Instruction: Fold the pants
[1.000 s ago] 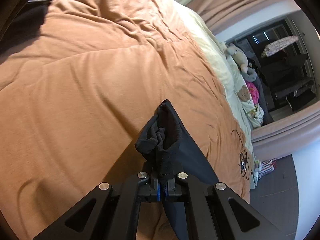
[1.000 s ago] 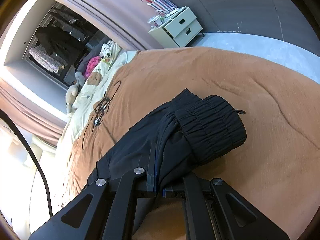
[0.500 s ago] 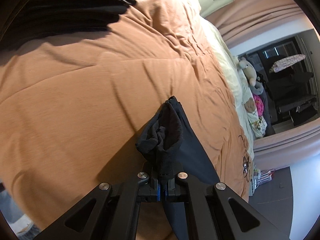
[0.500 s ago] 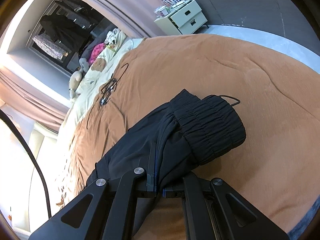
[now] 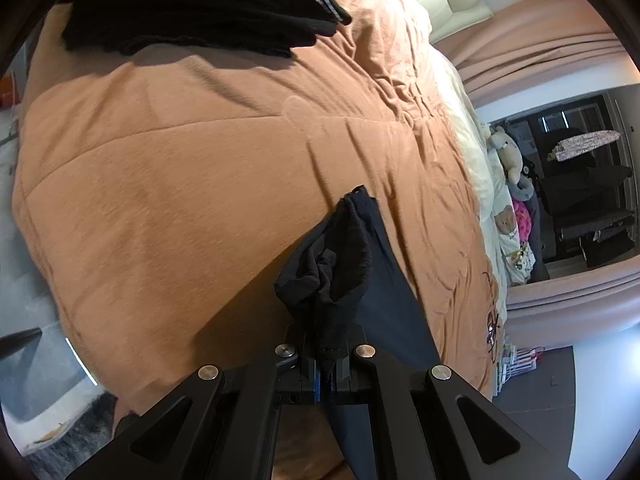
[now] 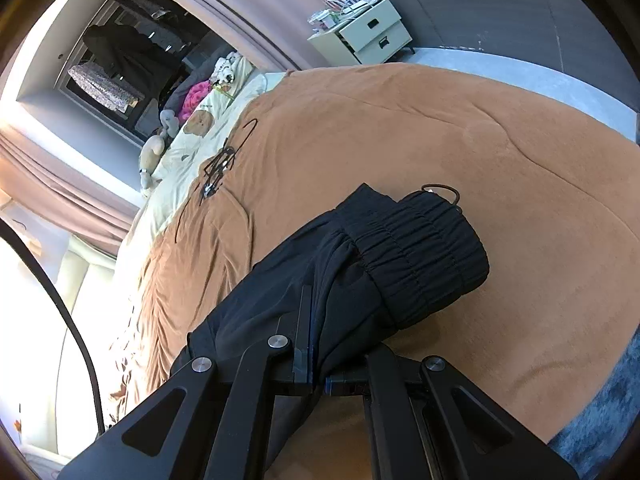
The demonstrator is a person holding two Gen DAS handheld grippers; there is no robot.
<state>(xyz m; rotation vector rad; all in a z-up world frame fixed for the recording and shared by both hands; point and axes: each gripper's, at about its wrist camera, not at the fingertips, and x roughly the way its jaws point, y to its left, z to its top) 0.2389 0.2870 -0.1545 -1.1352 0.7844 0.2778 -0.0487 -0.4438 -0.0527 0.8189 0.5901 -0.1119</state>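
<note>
Left gripper [image 5: 326,376]: jaws pinched a bunched leg end of the pants [image 5: 376,280], lifted above the bed [image 5: 180,168].
Right gripper [image 6: 318,364]: jaws clamped fabric near the elastic waistband [image 6: 420,256].
Pants: slung between both grips over the bed's near side.
Technique: keep both ends level and taut, then lay flat, clear of the dark clothes pile [image 5: 192,4] at far left.

No readable text — no labels, brands or numbers.
</note>
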